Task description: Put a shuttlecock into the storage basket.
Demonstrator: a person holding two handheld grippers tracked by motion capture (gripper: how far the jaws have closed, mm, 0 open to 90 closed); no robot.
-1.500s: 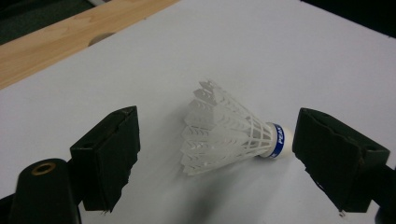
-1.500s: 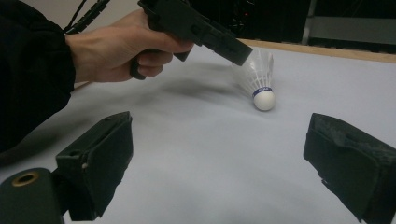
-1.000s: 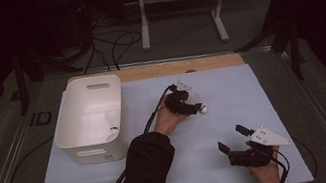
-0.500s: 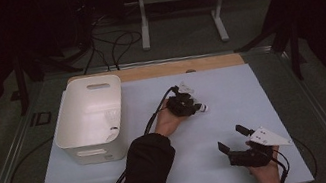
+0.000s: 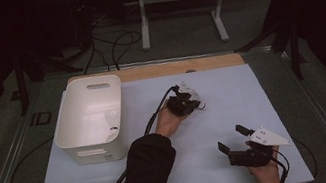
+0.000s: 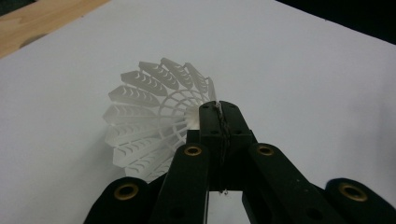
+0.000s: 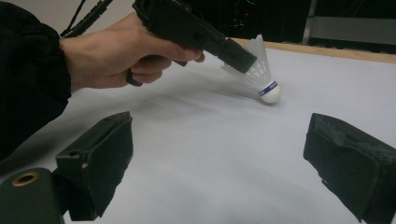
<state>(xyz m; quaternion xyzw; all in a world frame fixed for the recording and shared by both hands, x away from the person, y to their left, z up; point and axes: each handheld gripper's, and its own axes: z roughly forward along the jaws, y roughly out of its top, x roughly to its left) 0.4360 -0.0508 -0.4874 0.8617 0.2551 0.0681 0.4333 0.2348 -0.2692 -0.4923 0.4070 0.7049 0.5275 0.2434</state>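
- Little has changed since a second ago: the left gripper (image 5: 192, 101) has stayed at the same spot in the middle of the table, and the right gripper (image 5: 234, 139) has not shifted from the near right corner.
- The left gripper's jaws are pressed together on the edge of the shuttlecock's (image 6: 156, 119) white plastic skirt, pinching it right at the tips.
- Seen from the right gripper view, the shuttlecock (image 7: 263, 74) tilts nose-down; its white cork tip with a blue band is at the white table cover (image 7: 210, 154), though I cannot tell whether it touches.
- The left hand (image 7: 116, 51) wraps the gripper's handle, with a dark sleeve (image 5: 148, 175) running back toward the near edge.
- The right gripper's jaws stand wide apart with nothing between them, low over the cover and aimed at the shuttlecock, well apart from it.
- A white bin (image 5: 90, 119) sits on the left part of the table, just beside the left forearm and apart from the shuttlecock.
- A strip of bare wood (image 5: 157, 69) shows along the far edge of the table.
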